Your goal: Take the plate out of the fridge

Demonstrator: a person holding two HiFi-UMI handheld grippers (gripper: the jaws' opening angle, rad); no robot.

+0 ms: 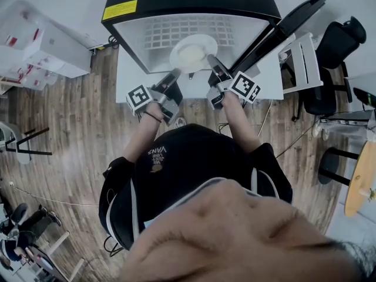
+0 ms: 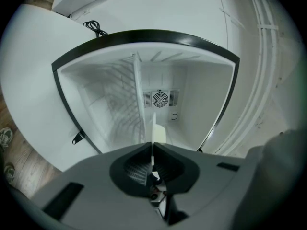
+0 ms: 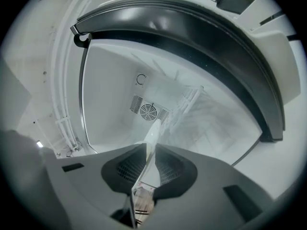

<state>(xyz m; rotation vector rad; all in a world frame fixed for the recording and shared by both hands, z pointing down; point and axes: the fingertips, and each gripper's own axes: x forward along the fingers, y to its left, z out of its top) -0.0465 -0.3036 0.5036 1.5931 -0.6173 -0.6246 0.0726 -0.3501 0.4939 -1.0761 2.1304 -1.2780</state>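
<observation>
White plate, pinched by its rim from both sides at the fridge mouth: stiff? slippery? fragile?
Likely stiff: the plate spans flat between the left tool and right tool, with no sag. Probably slippery, since only its smooth, thin rim is gripped. It looks ceramic, so likely breakable if dropped.

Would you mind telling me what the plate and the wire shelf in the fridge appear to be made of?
The plate looks like glazed ceramic: plain white and smooth, with a thin rim. Melamine cannot be ruled out. The wire shelf looks like white-coated metal: a grid of thin, straight bars.
</observation>
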